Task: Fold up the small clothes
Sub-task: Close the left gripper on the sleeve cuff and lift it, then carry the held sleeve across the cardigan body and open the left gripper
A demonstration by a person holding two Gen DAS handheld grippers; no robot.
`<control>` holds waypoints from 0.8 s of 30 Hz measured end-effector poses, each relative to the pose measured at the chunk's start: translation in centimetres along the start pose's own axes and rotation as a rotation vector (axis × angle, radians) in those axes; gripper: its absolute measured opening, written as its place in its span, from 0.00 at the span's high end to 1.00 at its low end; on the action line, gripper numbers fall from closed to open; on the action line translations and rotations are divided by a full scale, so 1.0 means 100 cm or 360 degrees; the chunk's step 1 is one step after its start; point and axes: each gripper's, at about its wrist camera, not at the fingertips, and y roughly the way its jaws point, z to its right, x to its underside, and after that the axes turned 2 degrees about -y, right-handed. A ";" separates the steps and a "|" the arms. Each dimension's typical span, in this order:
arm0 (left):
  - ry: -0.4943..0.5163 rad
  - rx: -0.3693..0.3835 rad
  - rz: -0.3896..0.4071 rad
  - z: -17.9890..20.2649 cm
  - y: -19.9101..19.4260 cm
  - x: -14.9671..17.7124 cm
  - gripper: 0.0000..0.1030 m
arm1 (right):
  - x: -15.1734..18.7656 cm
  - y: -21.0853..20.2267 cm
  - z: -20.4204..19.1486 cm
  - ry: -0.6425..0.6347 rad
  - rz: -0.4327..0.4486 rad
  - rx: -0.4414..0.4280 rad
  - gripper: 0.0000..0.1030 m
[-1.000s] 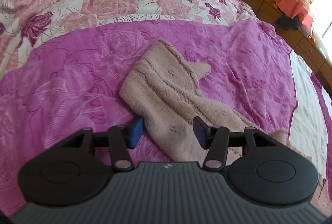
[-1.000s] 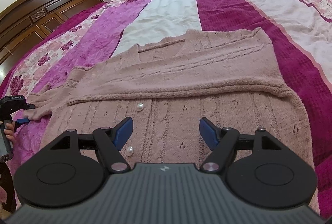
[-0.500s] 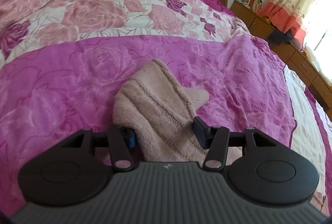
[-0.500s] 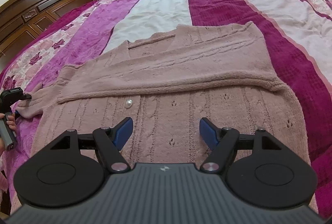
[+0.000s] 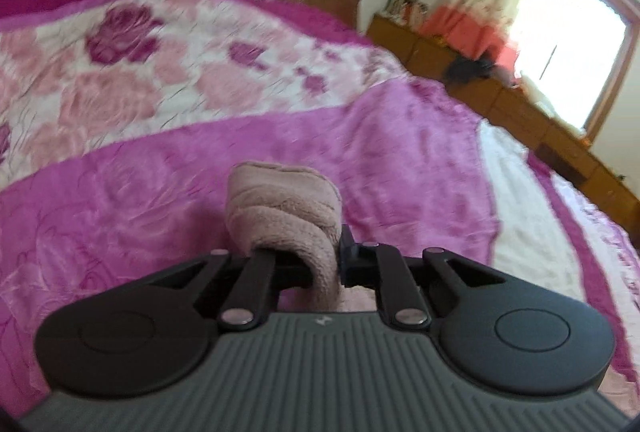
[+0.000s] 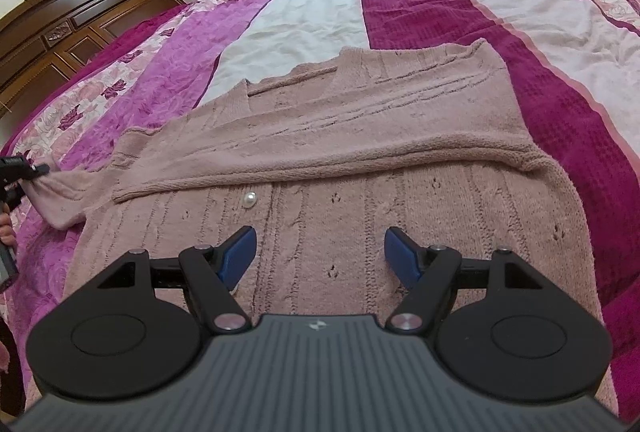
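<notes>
The step in hand looks like folding in the second sleeve. The pink cardigan lies flat on the bed, front side up. One sleeve is already laid flat across the chest.

The left gripper has its fingers squeezed tight on the cuff of the other sleeve, which bunches up between them. In the right wrist view that cuff hangs out at nine o'clock from the cardigan's middle, a little off the bed.

The right gripper hovers over the bottom part of the cardigan, at six o'clock. Its blue fingers are spread wide and hold nothing.

I think the next move calls for carrying the held cuff toward three o'clock and laying it across the chest, over the first sleeve. The knit is soft and floppy, so a slow, low pull should keep the body from sliding.

Counting: one cardigan, two sleeves, two grippers, and one pearl button showing.
</notes>
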 end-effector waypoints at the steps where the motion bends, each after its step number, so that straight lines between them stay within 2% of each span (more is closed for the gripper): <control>1: 0.0012 0.0024 0.0016 0.007 -0.006 -0.001 0.88 | 0.000 -0.001 0.000 0.0001 0.0003 -0.0002 0.25; 12: 0.0218 0.0305 0.0119 0.095 -0.056 0.000 0.88 | 0.002 -0.014 0.006 0.0042 0.0052 -0.0022 0.25; 17: 0.0329 0.0380 0.0156 0.138 -0.068 0.011 0.88 | 0.002 -0.021 0.010 0.0056 0.0078 -0.0031 0.25; 24: 0.0421 0.0522 0.0093 0.195 -0.071 0.042 0.88 | 0.003 -0.026 0.020 0.0100 0.0106 -0.0036 0.25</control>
